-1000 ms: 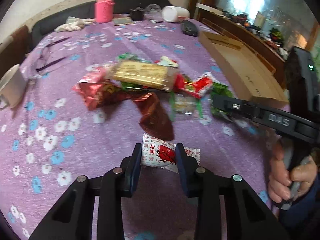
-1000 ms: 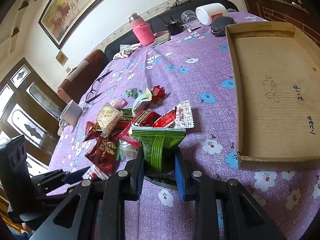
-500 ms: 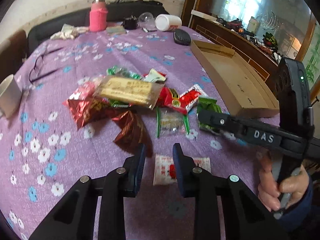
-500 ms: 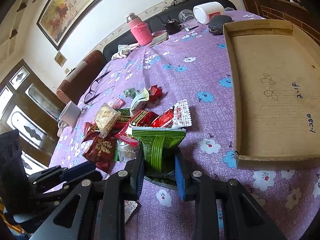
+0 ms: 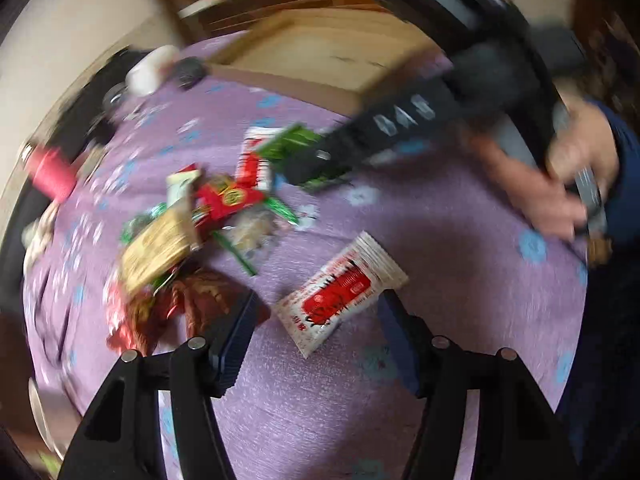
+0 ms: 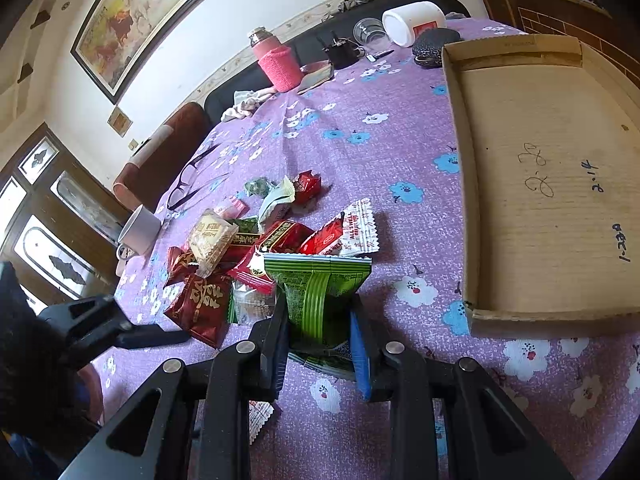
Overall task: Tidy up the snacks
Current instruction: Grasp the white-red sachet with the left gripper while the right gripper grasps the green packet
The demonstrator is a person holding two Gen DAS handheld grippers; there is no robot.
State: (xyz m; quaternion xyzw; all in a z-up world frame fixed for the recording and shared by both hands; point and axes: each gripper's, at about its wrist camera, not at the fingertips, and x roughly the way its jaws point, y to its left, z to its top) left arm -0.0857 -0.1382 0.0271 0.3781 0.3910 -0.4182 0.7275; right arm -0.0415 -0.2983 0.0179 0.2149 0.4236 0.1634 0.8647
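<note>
Left gripper opening over the white-red packet — packet loose on the tablecloth.
Right gripper clamps the green packet by its tail — may slip before the cardboard tray.

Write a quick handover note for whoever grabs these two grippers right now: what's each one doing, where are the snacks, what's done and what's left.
Left gripper: jaws opening; the white-and-red packet lies on the cloth between them, not gripped.
Right gripper: shut on the green packet, near the tray.
Snack pile: middle of the purple tablecloth.
Cardboard tray: nothing shows in it.
Done: no snack is in the tray yet.
Left: probably tray the green packet, then the white-and-red one and the pile.
</note>
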